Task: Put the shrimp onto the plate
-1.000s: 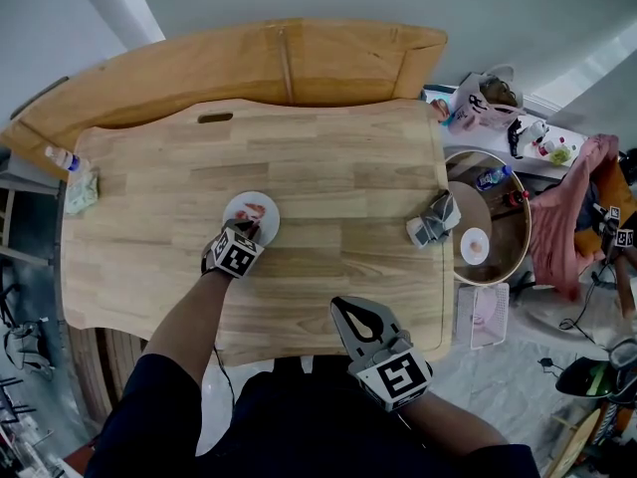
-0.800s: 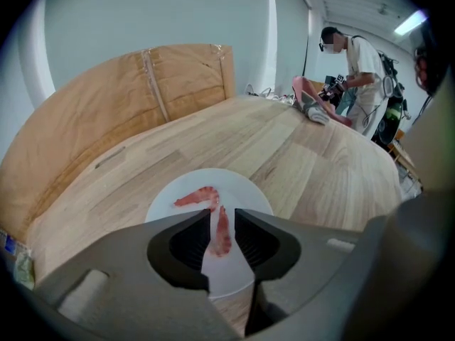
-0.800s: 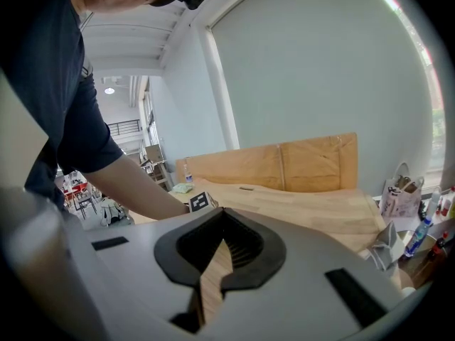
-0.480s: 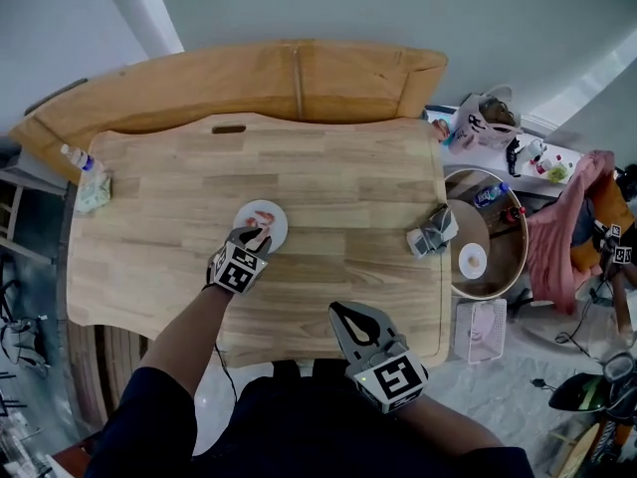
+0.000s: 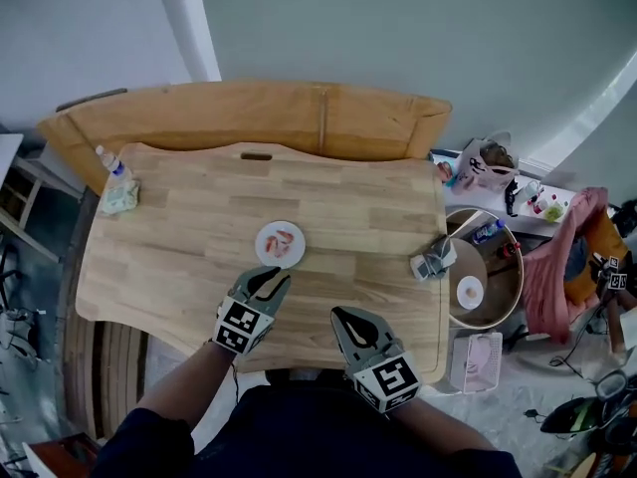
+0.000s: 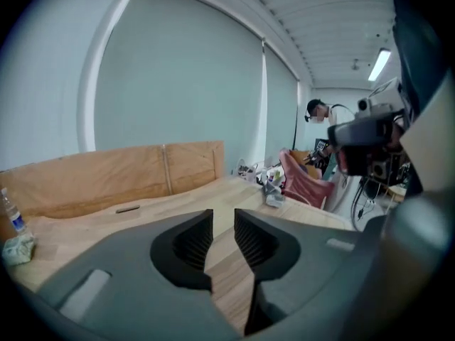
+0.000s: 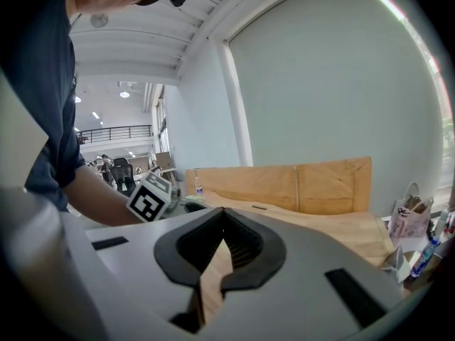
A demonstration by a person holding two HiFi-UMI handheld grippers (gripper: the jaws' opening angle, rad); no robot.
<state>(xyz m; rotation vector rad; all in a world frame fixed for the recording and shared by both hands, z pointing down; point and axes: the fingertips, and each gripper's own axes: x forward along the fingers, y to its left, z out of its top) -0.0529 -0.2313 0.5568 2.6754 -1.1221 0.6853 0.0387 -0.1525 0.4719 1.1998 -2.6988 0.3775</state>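
Note:
A small white plate (image 5: 265,252) sits on the wooden table (image 5: 179,237), with pink-red shrimp (image 5: 284,240) lying on it. My left gripper (image 5: 275,278) hovers just in front of the plate, clear of it. In the left gripper view its jaws (image 6: 223,215) stand a narrow gap apart with nothing between them. My right gripper (image 5: 344,315) is over the table's front edge, right of the left one. In the right gripper view its tips (image 7: 224,212) meet and hold nothing. The plate is hidden in both gripper views.
A plastic bottle (image 5: 110,161) and a crumpled cloth (image 5: 121,198) lie at the table's far left corner. A small grey object (image 5: 434,259) rests at the right edge. A round side table (image 5: 493,285) with clutter stands to the right. A wooden board (image 5: 249,118) stands behind the table.
My left gripper has drawn back from the plate toward the front edge, leaving the shrimp on the plate. The head view has tilted up. The right gripper has hardly moved.

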